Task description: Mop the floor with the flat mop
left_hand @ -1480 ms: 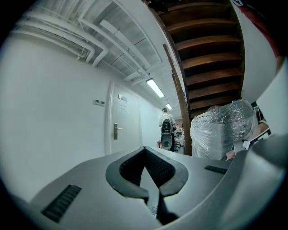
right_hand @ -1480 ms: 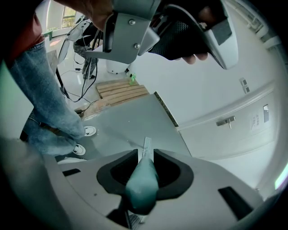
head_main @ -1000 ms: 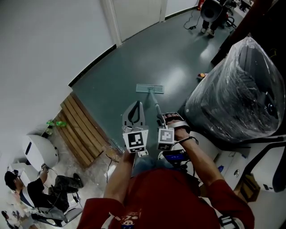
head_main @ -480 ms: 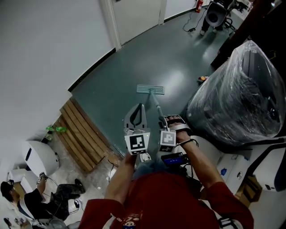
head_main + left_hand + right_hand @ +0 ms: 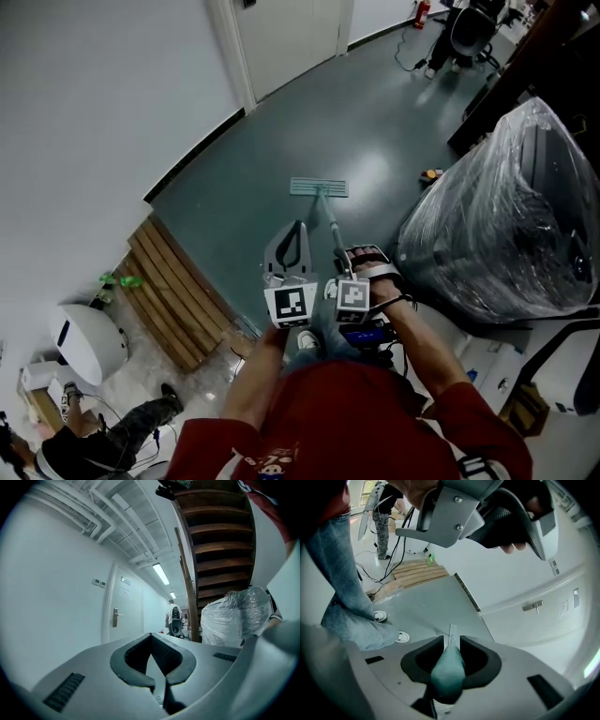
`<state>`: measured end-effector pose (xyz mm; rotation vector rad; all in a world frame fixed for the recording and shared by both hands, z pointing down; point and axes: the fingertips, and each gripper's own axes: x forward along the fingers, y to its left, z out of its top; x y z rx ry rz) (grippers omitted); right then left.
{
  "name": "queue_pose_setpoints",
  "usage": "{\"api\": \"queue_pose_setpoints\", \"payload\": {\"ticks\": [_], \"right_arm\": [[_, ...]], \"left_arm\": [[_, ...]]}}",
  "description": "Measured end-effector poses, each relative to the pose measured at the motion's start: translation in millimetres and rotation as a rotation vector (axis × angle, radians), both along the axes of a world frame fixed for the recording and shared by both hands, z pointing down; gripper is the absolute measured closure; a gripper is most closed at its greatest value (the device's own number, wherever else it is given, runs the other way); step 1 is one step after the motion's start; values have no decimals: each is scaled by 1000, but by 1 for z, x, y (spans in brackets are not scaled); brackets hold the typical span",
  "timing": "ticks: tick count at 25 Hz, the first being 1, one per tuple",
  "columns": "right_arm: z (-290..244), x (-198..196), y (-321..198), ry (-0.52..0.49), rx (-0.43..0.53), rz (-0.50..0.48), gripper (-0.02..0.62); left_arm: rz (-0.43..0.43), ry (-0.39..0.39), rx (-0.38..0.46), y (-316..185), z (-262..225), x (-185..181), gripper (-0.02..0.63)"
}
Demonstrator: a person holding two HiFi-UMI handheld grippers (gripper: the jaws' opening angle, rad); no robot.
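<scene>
The right gripper [image 5: 451,639] clamps the mop handle [image 5: 448,667]; the left gripper [image 5: 150,637] is clenched, empty. The mop head [image 5: 319,187] lies left of the wrapped bundle [image 5: 506,216]

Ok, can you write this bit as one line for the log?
right gripper shut on mop handle | left gripper shut, empty | mop head flat on floor

Floor [image 5: 281,131]: smooth, semi-gloss, glare patches; flat mop [image 5: 447,667] grip matt, rubbery-looking. Left gripper [image 5: 150,637] shell matt grey plastic, pads [image 5: 133,660] black w/ fine ribs. Right-side bundle [image 5: 506,216] wrapped in glossy crinkled clear film; pallet [image 5: 173,281] near left = bare rough wood slats.
</scene>
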<state>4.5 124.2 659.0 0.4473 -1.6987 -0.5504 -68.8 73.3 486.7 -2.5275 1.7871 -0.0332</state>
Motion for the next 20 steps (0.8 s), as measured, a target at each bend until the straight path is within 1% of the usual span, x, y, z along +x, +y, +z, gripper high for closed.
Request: {"api": "queue_pose_setpoints", "payload": {"ticks": [3, 6, 9, 13, 17, 18, 20], "right_arm": [[0, 4, -26, -1, 0, -6, 479], [1, 12, -53, -9, -5, -4, 479], [-1, 17, -76, -20, -3, -9, 479], [-1, 25, -101, -21, -5, -23, 479], [-2, 38, -131, -31, -2, -38, 479], [-2, 41, -138, -34, -4, -44, 479], [-3, 51, -152, -34, -7, -57, 479]], "left_arm": [[12, 38, 21, -26, -5, 9, 592], [13, 44, 17, -53, -5, 20, 591], [13, 35, 12, -76, -6, 27, 592], [1, -10, 2, -102, -9, 33, 591], [-16, 15, 17, -131, -13, 45, 591], [-21, 13, 16, -139, -14, 49, 591], [-38, -18, 3, -153, -14, 55, 591]]}}
